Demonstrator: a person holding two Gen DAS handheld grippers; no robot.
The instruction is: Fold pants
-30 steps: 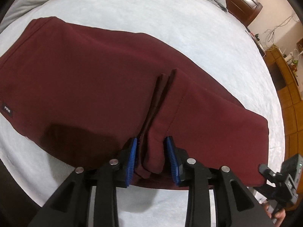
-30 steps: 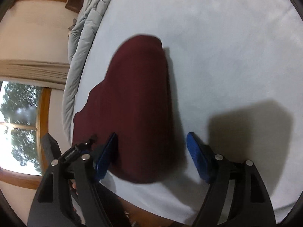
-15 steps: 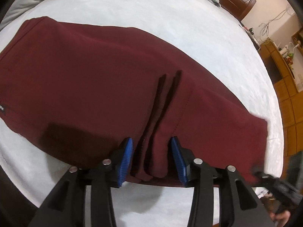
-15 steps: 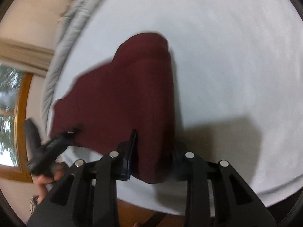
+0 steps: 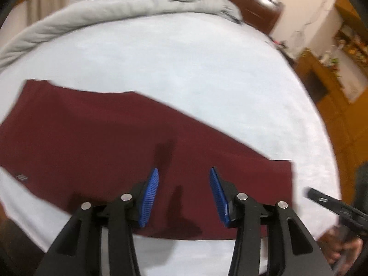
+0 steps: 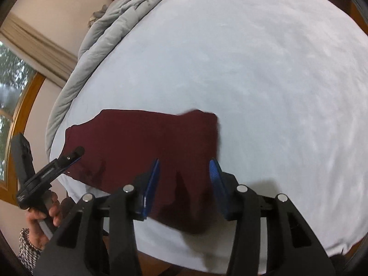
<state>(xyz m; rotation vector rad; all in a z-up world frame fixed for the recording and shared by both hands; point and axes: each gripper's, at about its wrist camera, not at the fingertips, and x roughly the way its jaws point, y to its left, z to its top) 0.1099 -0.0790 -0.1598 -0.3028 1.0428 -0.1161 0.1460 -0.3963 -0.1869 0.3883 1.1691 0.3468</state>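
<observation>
White bed [image 5: 184, 73] holds flat maroon pants [image 5: 92, 142]; both tongs empty above.

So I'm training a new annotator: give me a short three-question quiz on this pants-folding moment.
1. True or false: the left gripper pinches the pants.
2. Which lies along the far side of the bed? A) grey duvet B) pillow C) towel
3. Fill in: the right gripper has its jaws ____, with nothing clamped.

Key: 1 false, its jaws are apart above the cloth. 2 A. 3 open.
</observation>
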